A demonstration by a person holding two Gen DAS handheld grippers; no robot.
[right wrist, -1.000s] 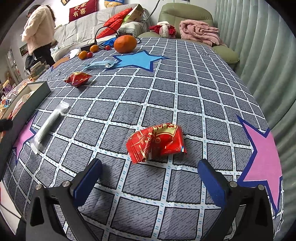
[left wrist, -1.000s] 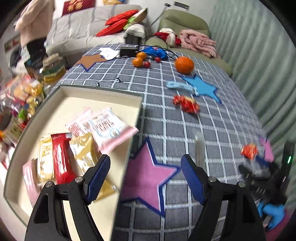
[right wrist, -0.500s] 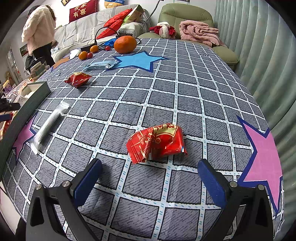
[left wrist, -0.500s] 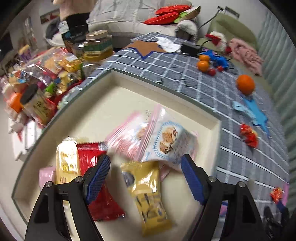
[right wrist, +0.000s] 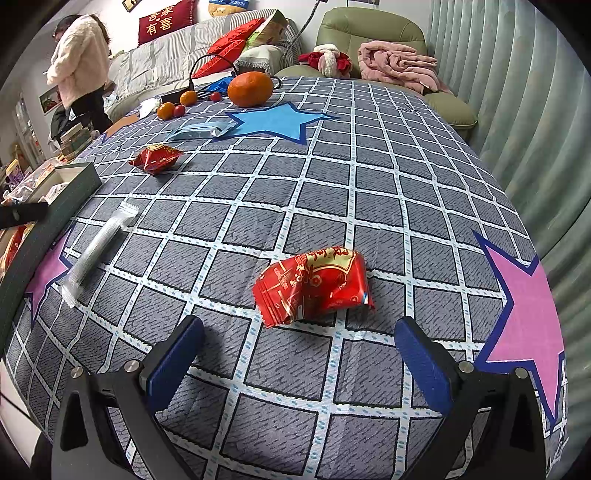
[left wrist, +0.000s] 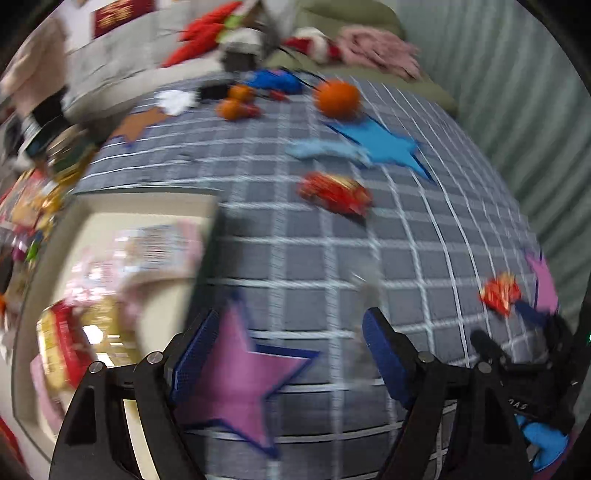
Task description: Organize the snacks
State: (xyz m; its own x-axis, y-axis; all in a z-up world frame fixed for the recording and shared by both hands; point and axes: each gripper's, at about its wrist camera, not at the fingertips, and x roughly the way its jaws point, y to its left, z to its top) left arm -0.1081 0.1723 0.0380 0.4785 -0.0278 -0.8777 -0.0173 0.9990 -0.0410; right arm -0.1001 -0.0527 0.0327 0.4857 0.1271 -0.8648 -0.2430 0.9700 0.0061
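My left gripper (left wrist: 291, 325) hangs open and empty over a purple star on the cloth, just right of the cream tray (left wrist: 110, 214). The tray holds several blurred snack packets. A clear stick packet (left wrist: 369, 291) lies by the gripper's right finger, and a red packet (left wrist: 334, 192) lies farther off. My right gripper (right wrist: 299, 328) is open low over the table. A crumpled red packet (right wrist: 314, 286) lies just ahead of its fingertips, untouched. The right wrist view also shows the clear stick (right wrist: 98, 245), the second red packet (right wrist: 157, 158), a light-blue packet (right wrist: 201, 129) and the tray's corner (right wrist: 74, 184).
An orange (right wrist: 250, 88), small fruits (right wrist: 166, 110) and a cable sit at the table's far end. A sofa, an armchair (right wrist: 369, 29) and a curtain lie behind. A person (right wrist: 79, 62) stands at the back left. Jars and snack bags crowd the left of the tray (left wrist: 33, 192).
Half a second ago my left gripper was over the tray's packets. It has swung back right over the purple star, still open. The right gripper and its red packet are unmoved.
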